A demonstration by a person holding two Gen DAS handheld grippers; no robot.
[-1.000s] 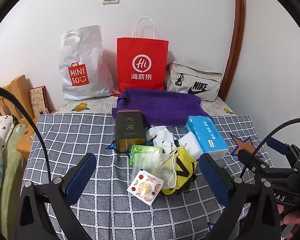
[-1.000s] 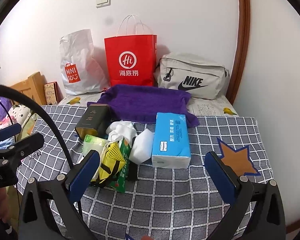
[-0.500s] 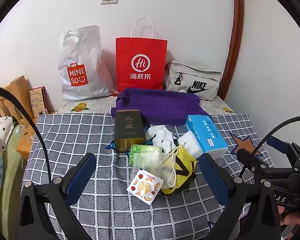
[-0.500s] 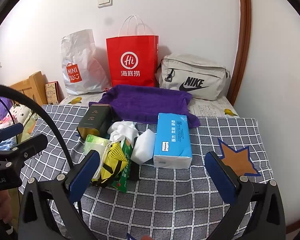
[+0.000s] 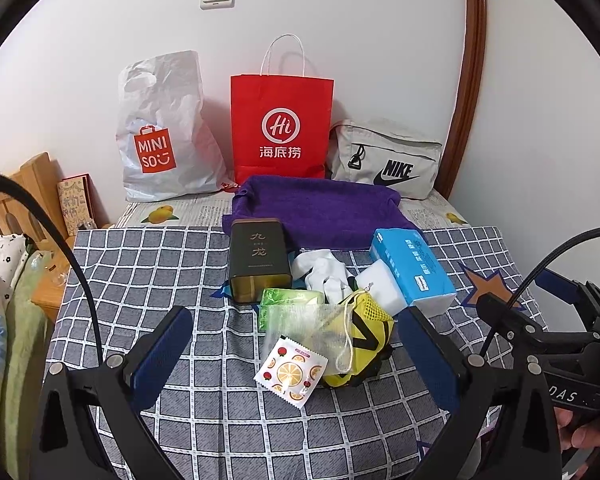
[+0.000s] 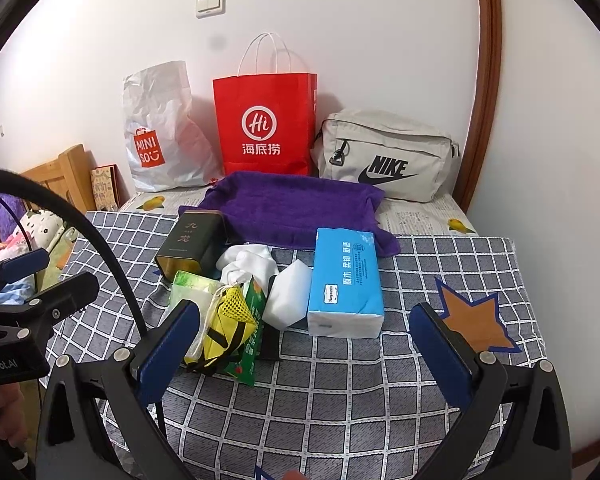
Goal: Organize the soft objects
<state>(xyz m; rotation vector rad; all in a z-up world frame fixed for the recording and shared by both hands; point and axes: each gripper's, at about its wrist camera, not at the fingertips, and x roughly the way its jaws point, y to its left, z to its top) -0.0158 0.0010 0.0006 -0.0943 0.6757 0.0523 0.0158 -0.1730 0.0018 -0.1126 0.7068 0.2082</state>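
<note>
1. Both tools hang over the near edge of the bed [image 5: 148, 272], whose checked cover carries everything; the left gripper [image 5: 296, 344] and the right gripper [image 6: 300, 344] are spread wide with nothing between the fingers, so no pick has begun
2. The things to sort lie heaped at the middle of the bed: a dark tea tin [image 5: 260, 264], white socks [image 5: 324, 276], a white sponge block [image 6: 290, 300], a blue tissue pack [image 6: 346, 284], a green packet [image 5: 290, 300], a clear drawstring pouch [image 5: 300, 332], a yellow mesh bag [image 5: 368, 340] and a fruit-print sachet [image 5: 290, 370]
3. They overlap and touch, which suggests a deliberately mixed pile; the tin is the one hard piece, so it probably stays out
4. A purple towel [image 6: 296, 204] is spread flat behind the heap toward the far edge, likely as the spot for the soft goods
5. Along the far edge, against the wall, stand a white plastic bag [image 5: 160, 132], a red paper bag [image 5: 282, 128] and a beige pouch bag [image 6: 384, 156], all upright and possibly alternative containers
6. Each tool faces its own side of the heap: the left lines up on the sachet and pouch, the right on the tissue pack; pinching the pouch may drag its neighbours along
</note>
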